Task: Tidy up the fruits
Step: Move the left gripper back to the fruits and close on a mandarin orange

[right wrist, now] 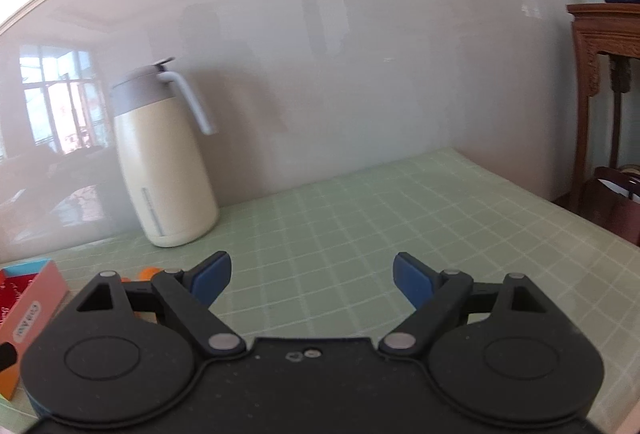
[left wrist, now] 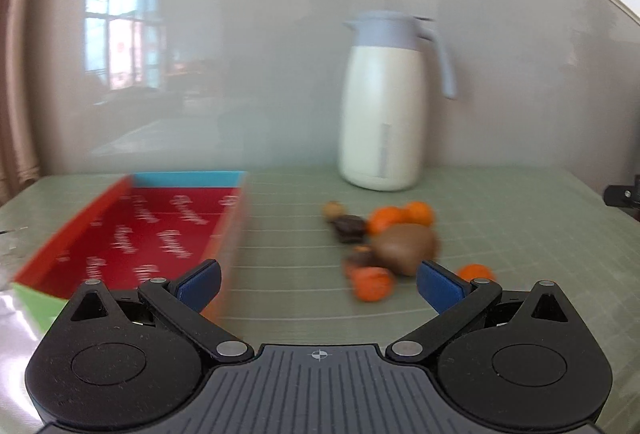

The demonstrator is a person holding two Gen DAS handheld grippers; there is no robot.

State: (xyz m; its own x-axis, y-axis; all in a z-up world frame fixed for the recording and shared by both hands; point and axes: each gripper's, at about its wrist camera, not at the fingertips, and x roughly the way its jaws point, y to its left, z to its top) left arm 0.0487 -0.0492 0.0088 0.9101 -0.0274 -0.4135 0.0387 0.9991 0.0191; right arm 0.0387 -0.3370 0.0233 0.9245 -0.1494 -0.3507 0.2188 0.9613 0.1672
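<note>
Blue pads, left gripper [left wrist: 318,288]: spread wide, nothing between them, hanging over the green mat.
Blue pads, right gripper [right wrist: 312,280]: spread wide too, empty, over bare mat squares.
Green gridded mat [left wrist: 500,234]: covers the tabletop, pale lines crossing it.
Nearest orange fruit [left wrist: 372,282]: on the mat just ahead of the left gripper, slightly right of centre, blurred.
Small orange fruit [left wrist: 476,272]: just behind the left gripper's right pad, partly hidden by it.
Brown oval fruit [left wrist: 406,246]: in the middle of the heap, touching the nearest orange fruit; kind not clear through the blur.
Dark pieces [left wrist: 350,228]: left side of the heap, too smeared to name.
Two orange fruits [left wrist: 400,218]: at the back of the heap, side by side, against the brown oval fruit.
Red tray [left wrist: 160,230]: left of the heap and apart from it, white lettering on its floor, blue far wall, green near corner, nothing seen inside; its corner shows at the left edge of the right wrist view.
Cream jug [left wrist: 380,121]: upright beyond the heap, near the wall, grey-blue lid and handle.
Glossy grey wall panel [right wrist: 360,73]: behind the table, a window mirrored in it.
Carved wooden stand [right wrist: 600,45]: far right, past the table edge.
</note>
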